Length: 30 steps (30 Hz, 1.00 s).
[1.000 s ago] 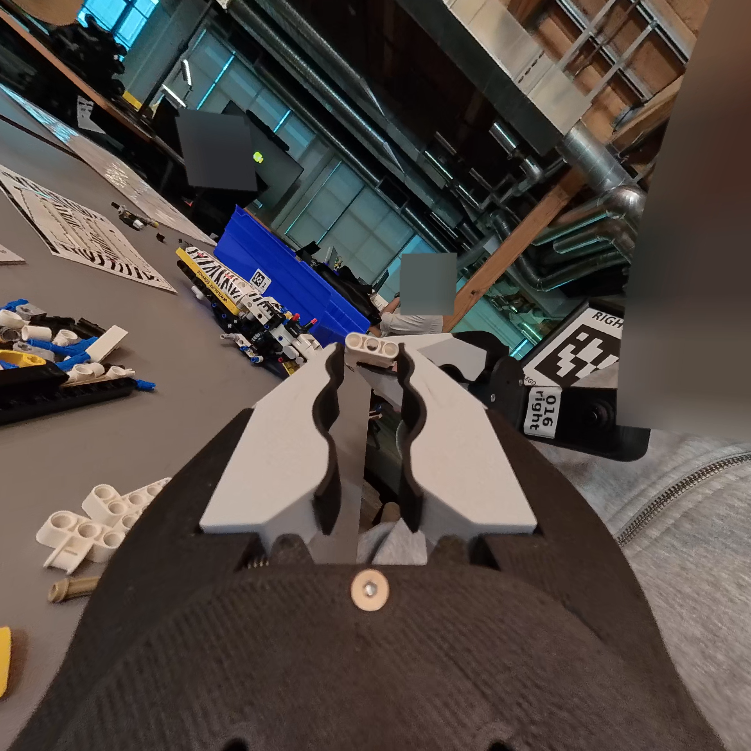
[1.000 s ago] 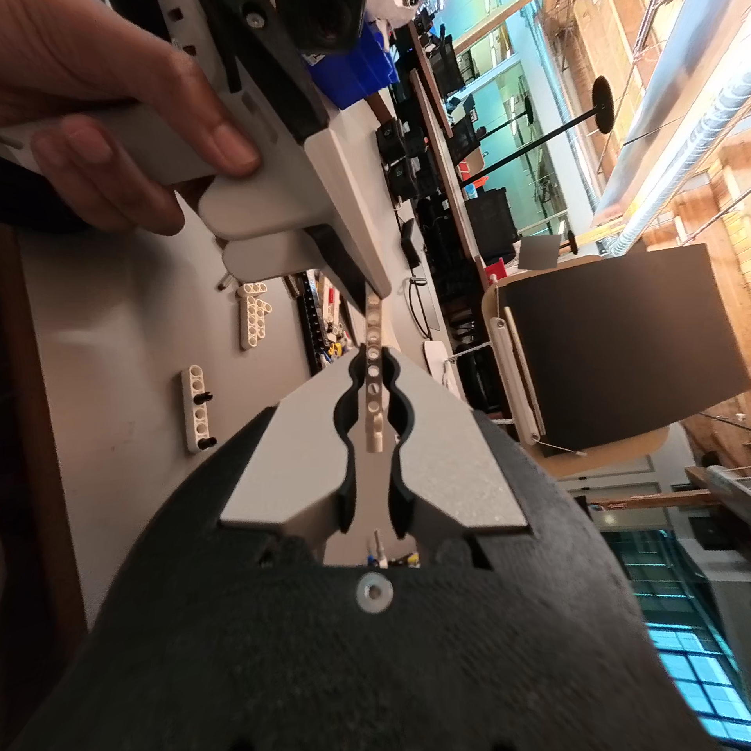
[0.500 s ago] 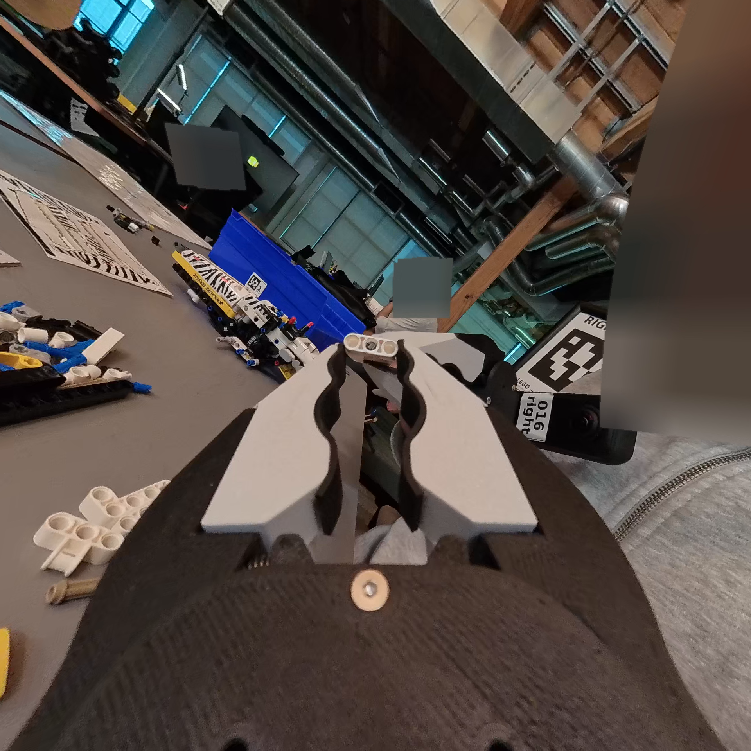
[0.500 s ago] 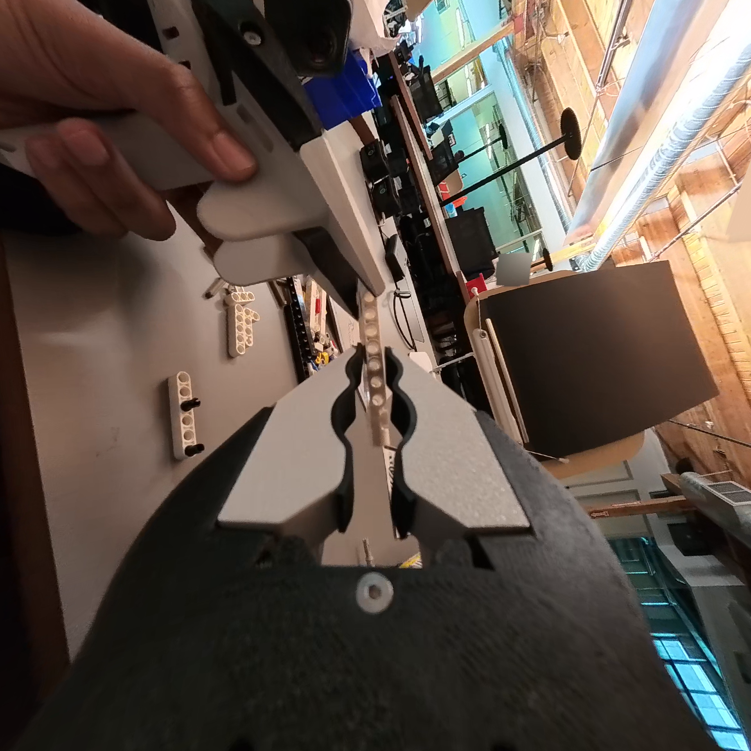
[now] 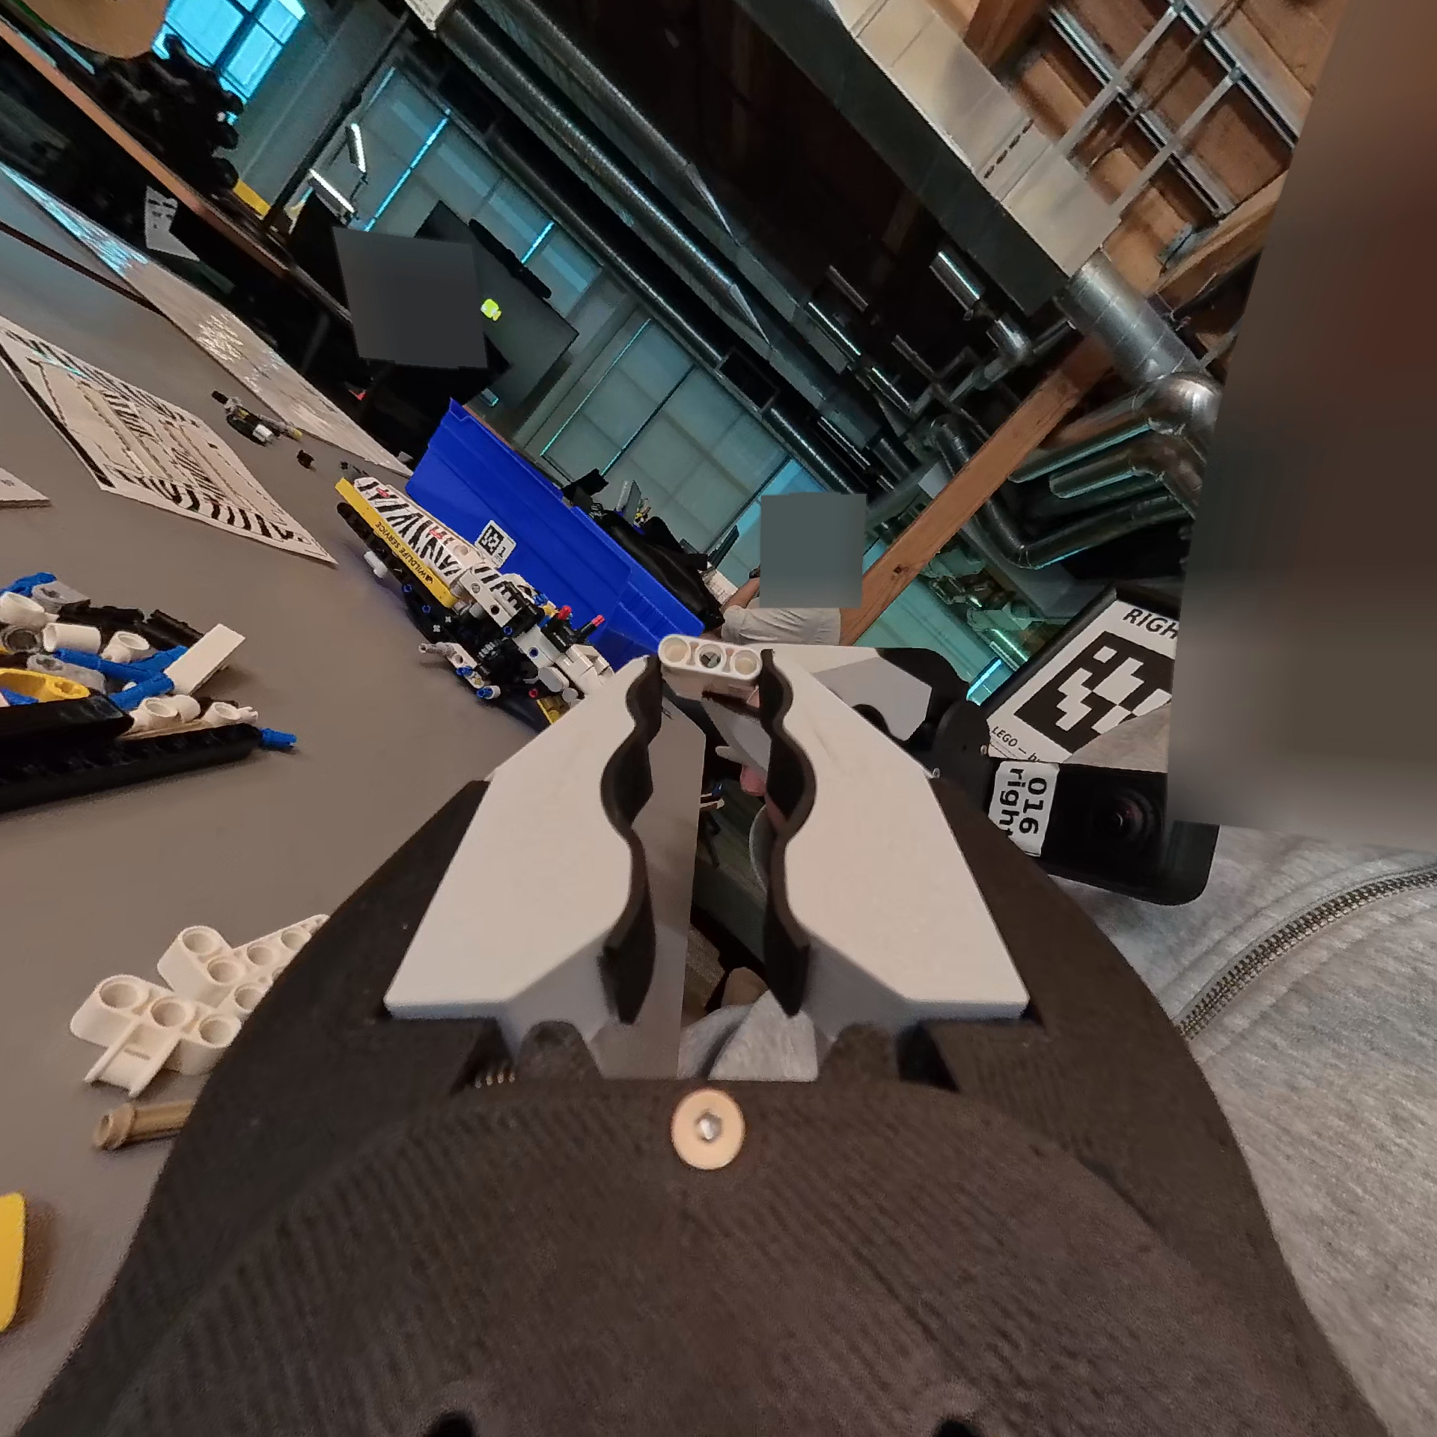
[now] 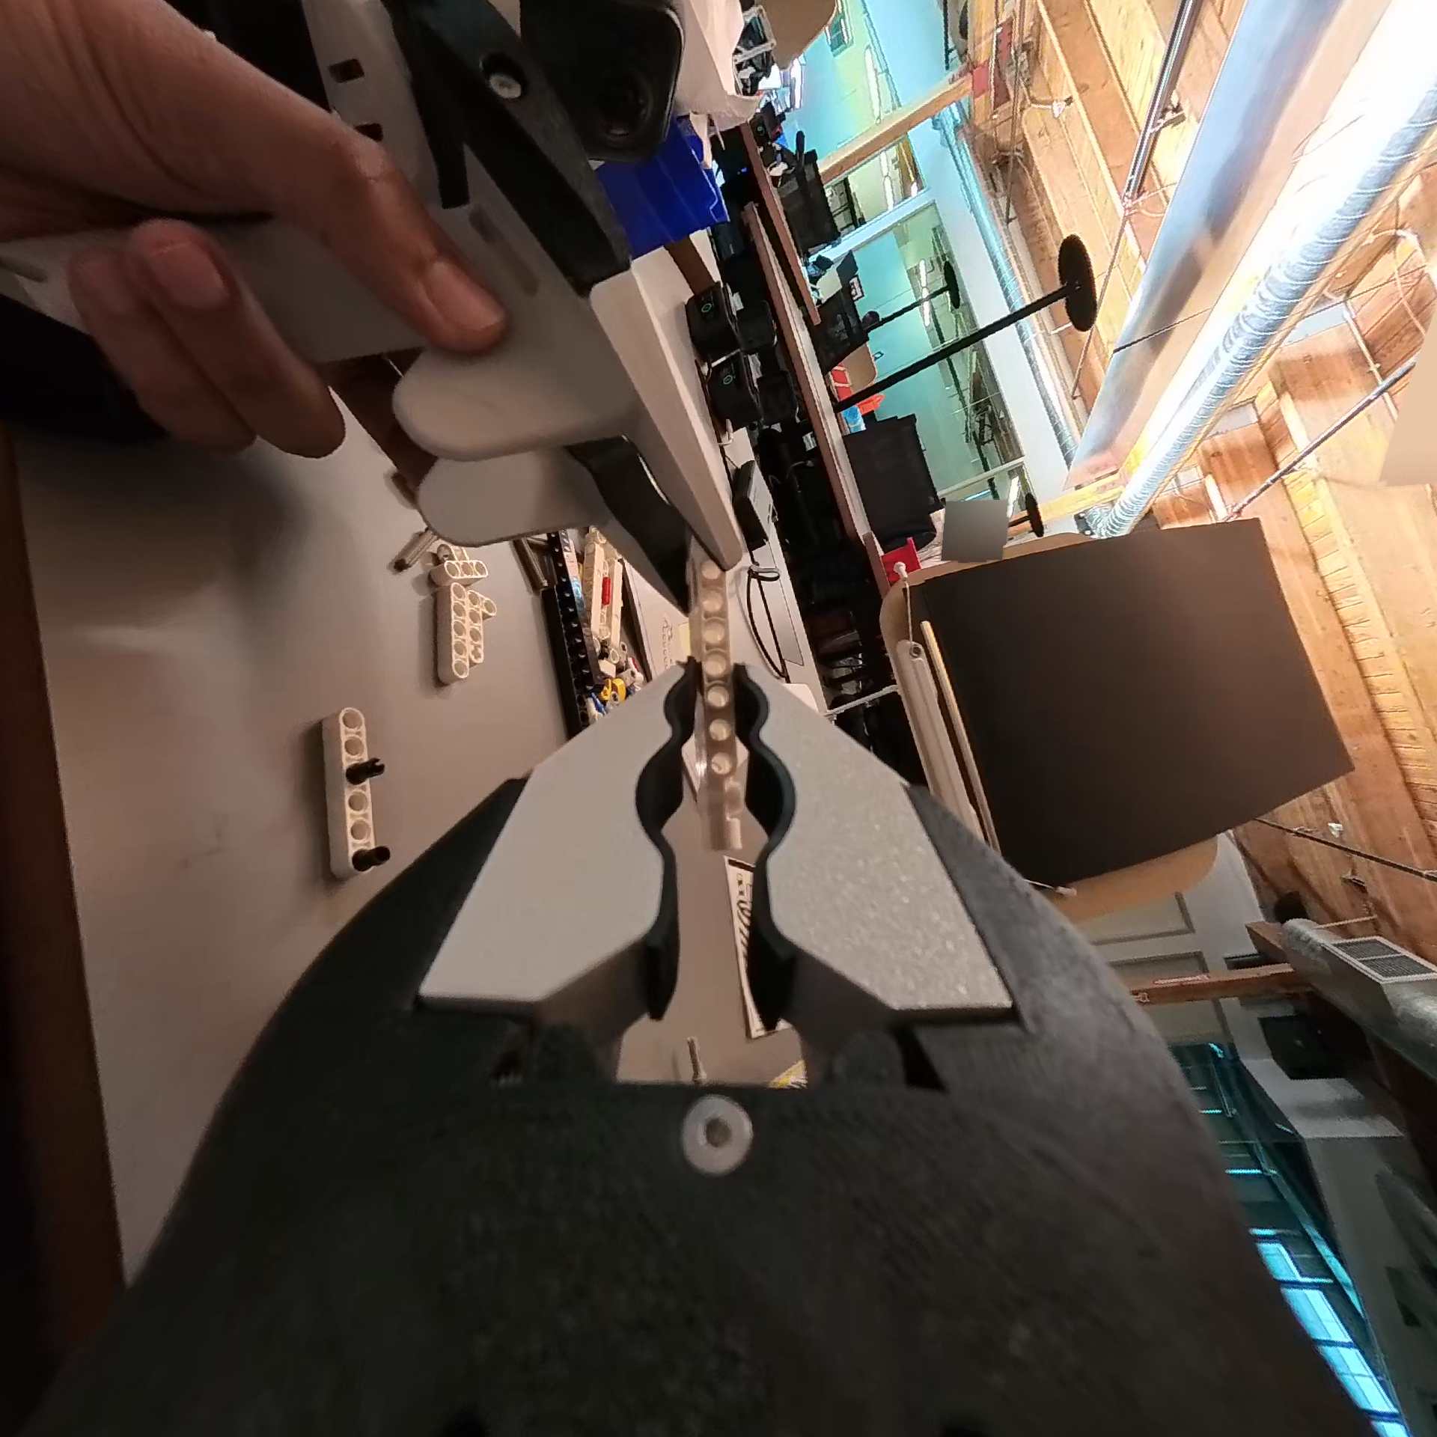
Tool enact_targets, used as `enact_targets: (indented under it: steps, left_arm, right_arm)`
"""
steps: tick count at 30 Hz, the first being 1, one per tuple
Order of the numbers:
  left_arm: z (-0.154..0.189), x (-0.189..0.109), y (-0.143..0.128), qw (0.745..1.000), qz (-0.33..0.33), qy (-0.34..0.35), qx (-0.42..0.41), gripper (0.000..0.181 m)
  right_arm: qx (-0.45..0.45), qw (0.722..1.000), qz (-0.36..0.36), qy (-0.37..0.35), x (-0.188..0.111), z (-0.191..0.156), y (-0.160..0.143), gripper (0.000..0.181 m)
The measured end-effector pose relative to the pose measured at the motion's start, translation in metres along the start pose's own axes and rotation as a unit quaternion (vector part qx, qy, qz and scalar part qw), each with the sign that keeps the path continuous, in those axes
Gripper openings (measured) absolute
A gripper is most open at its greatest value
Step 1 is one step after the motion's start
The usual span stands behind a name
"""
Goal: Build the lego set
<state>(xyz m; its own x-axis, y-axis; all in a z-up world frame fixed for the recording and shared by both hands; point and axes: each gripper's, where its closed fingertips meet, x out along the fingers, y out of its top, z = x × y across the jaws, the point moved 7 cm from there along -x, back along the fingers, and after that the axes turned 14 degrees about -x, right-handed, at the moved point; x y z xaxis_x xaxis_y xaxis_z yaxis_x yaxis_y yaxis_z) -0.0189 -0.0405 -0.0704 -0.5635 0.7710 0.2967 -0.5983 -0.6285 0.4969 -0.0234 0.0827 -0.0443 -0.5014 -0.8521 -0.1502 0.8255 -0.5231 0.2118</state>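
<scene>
My left gripper (image 5: pixel 709 675) is shut on a short white three-hole beam (image 5: pixel 709 659) held at its tips above the grey table (image 5: pixel 326 809). My right gripper (image 6: pixel 715 688) is shut on a long white beam with several holes (image 6: pixel 719 746). In the right wrist view the left gripper (image 6: pixel 700 556) comes in from the upper left, held by a hand (image 6: pixel 194 194). Its tips meet the long beam's far end; I cannot tell whether the pieces are joined. The right gripper's tagged body (image 5: pixel 1089 700) shows just behind my left fingers. A partly built striped model (image 5: pixel 482 599) lies beyond.
A pile of blue, black and white parts (image 5: pixel 101 684) lies at the left. White angled beams (image 5: pixel 194 1003) and a tan pin (image 5: pixel 140 1124) lie near. A white beam with black pins (image 6: pixel 350 785) lies on the table. A blue bin (image 5: pixel 560 536) stands at the back. Left tips and right tips are each some 20 cm from the partly built striped model (image 5: pixel 482 599).
Both grippers have tilted and drifted slightly together. Both holds are unchanged and the beams stay tip to tip.
</scene>
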Motion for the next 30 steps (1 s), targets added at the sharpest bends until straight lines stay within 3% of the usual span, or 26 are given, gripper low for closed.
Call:
enact_targets:
  steps: [6,9,14,17,24,30]
  left_arm:
    - [-0.005,-0.001,0.004,0.999,0.025,0.038,-0.012,0.029]
    - [-0.003,-0.011,0.007,0.997,0.047,0.051,-0.019,0.029]
    - [0.001,-0.014,0.000,0.994,-0.027,0.110,-0.005,0.028]
    - [-0.003,-0.009,-0.016,0.985,-0.090,0.148,-0.007,0.029]
    - [-0.002,-0.004,-0.030,0.970,-0.156,0.179,0.043,0.033]
    - [0.000,-0.001,-0.030,0.951,-0.212,0.195,0.113,0.033]
  right_arm:
    - [0.009,0.999,-0.020,0.038,0.001,0.001,-0.008,0.005]
    - [0.054,0.992,-0.017,0.114,-0.001,0.003,-0.018,0.005]
    - [0.186,0.932,0.026,0.310,-0.003,-0.002,-0.017,0.005]
    - [0.202,0.903,0.026,0.379,-0.002,-0.005,-0.016,0.005]
    - [0.155,0.891,0.005,0.427,0.001,-0.023,-0.016,0.005]
    - [0.217,0.866,-0.006,0.450,0.009,-0.019,-0.022,0.005]
